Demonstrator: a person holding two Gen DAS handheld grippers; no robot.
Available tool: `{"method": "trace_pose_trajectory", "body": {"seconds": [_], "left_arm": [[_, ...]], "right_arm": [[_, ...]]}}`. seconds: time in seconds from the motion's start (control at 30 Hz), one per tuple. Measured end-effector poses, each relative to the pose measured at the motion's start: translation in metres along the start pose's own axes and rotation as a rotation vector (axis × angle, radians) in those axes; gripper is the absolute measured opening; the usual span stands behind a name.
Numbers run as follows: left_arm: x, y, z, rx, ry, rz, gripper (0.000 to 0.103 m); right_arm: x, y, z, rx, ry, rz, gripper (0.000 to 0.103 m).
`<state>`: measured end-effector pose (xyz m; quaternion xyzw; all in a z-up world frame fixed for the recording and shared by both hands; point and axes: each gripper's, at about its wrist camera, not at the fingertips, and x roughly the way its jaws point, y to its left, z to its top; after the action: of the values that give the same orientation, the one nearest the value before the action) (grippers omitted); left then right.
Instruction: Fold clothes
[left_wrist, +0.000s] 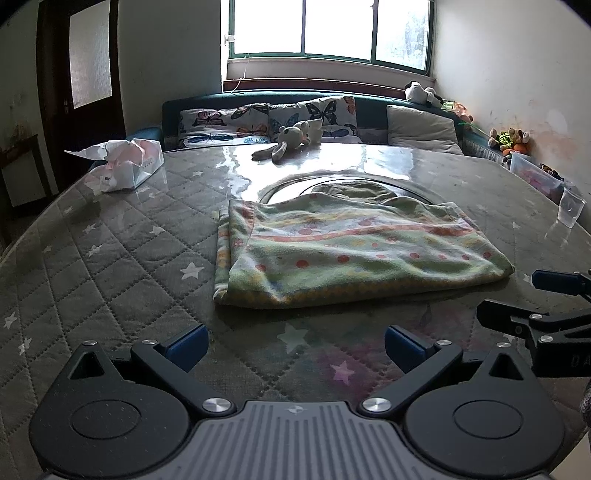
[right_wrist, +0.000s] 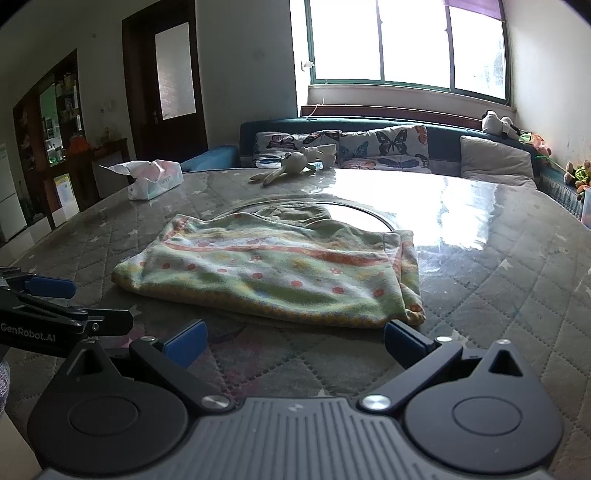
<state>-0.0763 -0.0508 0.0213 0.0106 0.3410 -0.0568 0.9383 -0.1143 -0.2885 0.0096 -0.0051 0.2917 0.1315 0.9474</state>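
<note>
we saw the folded garment (left_wrist: 354, 251), pale green with orange dots and stripes, lying flat on the quilted star-print table cover (left_wrist: 122, 258), its far edge over the round glass turntable (right_wrist: 354, 214) at the table's middle. the left gripper (left_wrist: 295, 345) hovered just short of the garment's near edge, jaws spread wide with nothing between the blue pads (left_wrist: 186, 345). the right gripper (right_wrist: 293, 341) sat near the garment's near right corner, jaws likewise wide and empty; we could not tell whether its right pad touched the cloth. each gripper showed at the side of the other's view. a tissue pack (left_wrist: 127, 166) lay at the far left of the table, a plush rabbit (right_wrist: 286, 166) at the far edge, and a clear plastic cup (left_wrist: 570, 210) at the right.
</note>
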Motion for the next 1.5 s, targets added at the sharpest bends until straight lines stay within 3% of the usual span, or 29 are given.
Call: {"method": "trace_pose_trajectory", "body": {"seconds": [1.5], "left_arm": [[0.027, -0.002, 0.024, 0.022, 0.037, -0.013, 0.103]], "right_arm": [[0.022, -0.003, 0.016, 0.000, 0.035, 0.025, 0.103]]}}
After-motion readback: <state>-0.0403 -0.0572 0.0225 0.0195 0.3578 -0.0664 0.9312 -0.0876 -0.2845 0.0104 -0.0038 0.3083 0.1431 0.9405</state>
